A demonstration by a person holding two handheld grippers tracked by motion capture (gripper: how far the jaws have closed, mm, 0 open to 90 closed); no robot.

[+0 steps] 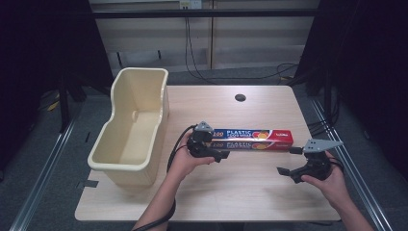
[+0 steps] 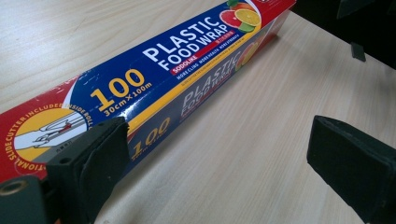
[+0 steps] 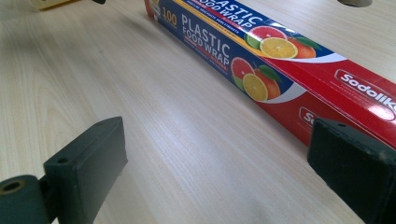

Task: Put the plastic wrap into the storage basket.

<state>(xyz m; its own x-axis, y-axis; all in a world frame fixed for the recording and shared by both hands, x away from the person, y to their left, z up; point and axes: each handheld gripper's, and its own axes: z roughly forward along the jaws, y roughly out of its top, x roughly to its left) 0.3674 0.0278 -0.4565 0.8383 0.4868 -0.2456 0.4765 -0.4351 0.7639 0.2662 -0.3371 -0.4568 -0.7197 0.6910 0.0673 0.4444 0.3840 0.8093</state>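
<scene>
On the pale wooden table [image 1: 250, 192], the left gripper [image 1: 208, 153], jaws spread and empty, was seen just beside the near end of the plastic wrap box [image 1: 252, 139], whose long axis ran across toward the likewise open right gripper [image 1: 291, 174].

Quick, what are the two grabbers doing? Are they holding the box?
Left gripper: open, at one end of the box, not holding it.
Right gripper: open, holding nothing, near the box's other end.
</scene>
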